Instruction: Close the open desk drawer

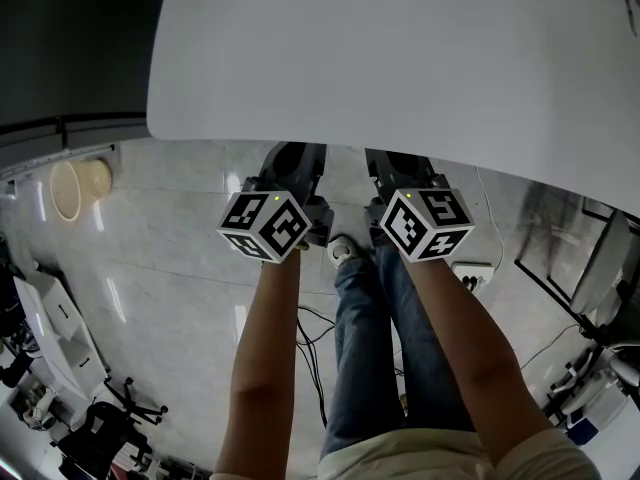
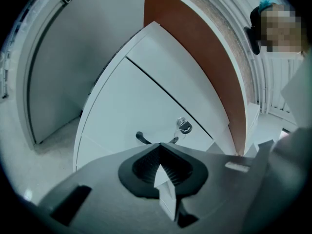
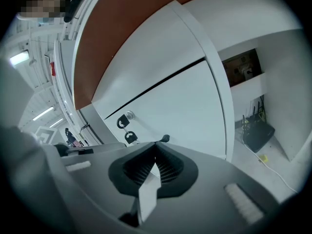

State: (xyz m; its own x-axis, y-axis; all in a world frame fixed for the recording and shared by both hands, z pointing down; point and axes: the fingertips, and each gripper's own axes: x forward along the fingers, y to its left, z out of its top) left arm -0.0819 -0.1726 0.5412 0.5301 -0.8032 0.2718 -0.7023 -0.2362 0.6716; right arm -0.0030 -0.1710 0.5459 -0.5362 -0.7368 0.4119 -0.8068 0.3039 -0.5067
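A white drawer cabinet [image 2: 122,106] stands under the white desk top [image 1: 400,58]. Its fronts are split by a dark seam, and I cannot tell how far any drawer stands out. A lock with a key [image 2: 184,126] sits above a black handle [image 2: 141,138]. My left gripper [image 2: 159,146] is shut just in front of the handle and hides its middle; nothing shows between the jaws. My right gripper [image 3: 156,145] is also shut, with the handle's end [image 3: 165,138] and the dangling keys [image 3: 130,137] just beyond its tip. In the head view both grippers reach under the desk edge, marker cubes [image 1: 265,225] [image 1: 428,223] facing up.
A brown panel [image 2: 204,52] runs along the cabinet's side. A black router [image 3: 258,133] sits in a recess to the right. On the floor are a beige bin [image 1: 78,186], a power strip [image 1: 472,273] and cables [image 1: 312,348]. The person's legs and shoe [image 1: 345,251] stand below the grippers.
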